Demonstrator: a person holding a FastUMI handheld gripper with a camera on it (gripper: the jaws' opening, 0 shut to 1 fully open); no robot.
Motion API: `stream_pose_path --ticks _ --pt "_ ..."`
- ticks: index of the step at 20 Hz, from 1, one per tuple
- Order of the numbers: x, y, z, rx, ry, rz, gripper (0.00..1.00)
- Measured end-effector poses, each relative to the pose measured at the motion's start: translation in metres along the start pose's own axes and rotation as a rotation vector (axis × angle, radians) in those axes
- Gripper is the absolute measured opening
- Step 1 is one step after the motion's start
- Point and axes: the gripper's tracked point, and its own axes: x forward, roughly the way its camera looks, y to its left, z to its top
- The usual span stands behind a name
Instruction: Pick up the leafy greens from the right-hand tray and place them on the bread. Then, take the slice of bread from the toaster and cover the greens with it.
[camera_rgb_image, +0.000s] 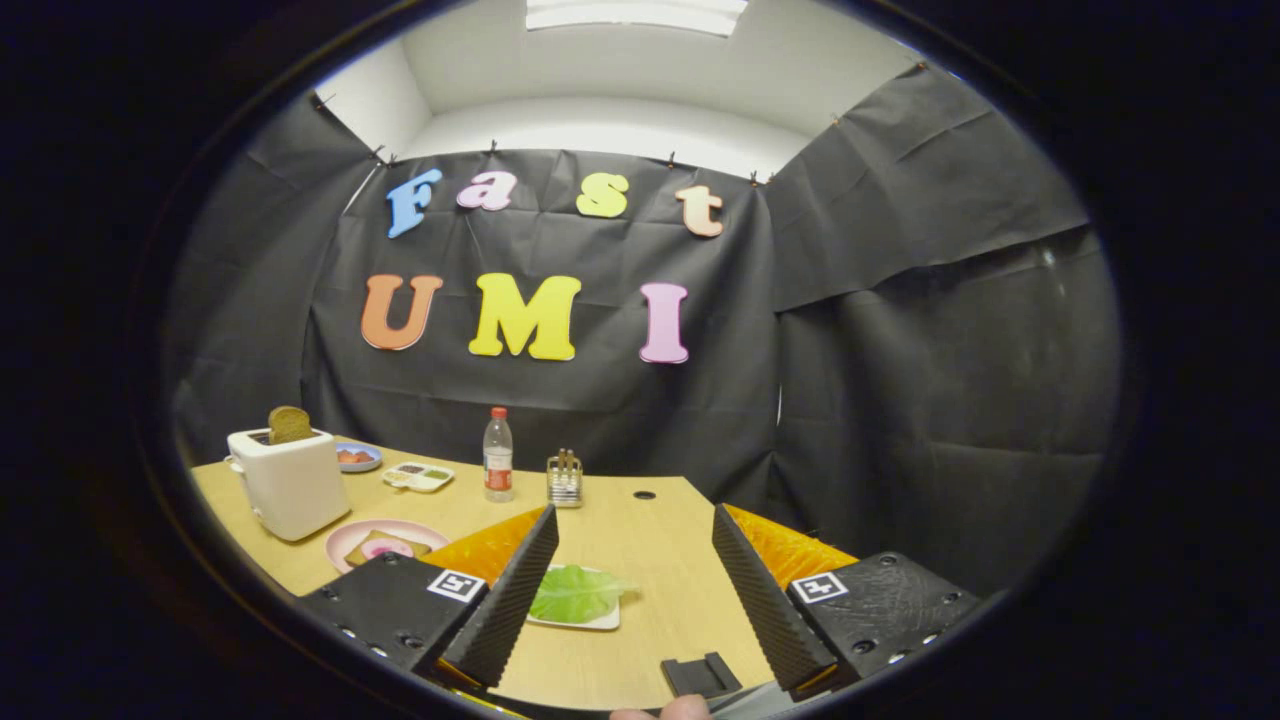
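Observation:
My gripper (632, 585) is open above the wooden table (650, 530), its two ribbed black fingers (520, 590) spread wide with nothing between them. The leafy greens (575, 593) lie on a small white tray (600, 622) just ahead of the left finger, partly hidden by it. Beyond the left finger sits a pink plate (350, 540) holding bread with a pink slice on top. Further back on the left stands a white toaster (290, 485) with a brown slice of bread (289, 424) sticking up from its slot.
Along the back of the table stand a small blue plate (358, 458), a divided white dish (418, 476), a water bottle (498, 455) and a metal rack (565, 478). A round hole (644, 494) is in the tabletop. A fingertip (660, 710) shows below the fingers.

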Motion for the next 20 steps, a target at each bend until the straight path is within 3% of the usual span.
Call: stream_pose_path --ticks 8,13,20 --pt "0.013 -0.024 -0.041 0.053 0.104 -0.011 0.95" --pt "0.046 -0.012 -0.082 0.130 0.260 0.036 0.95" --pt "0.095 -0.004 -0.122 0.159 0.380 0.007 0.95"
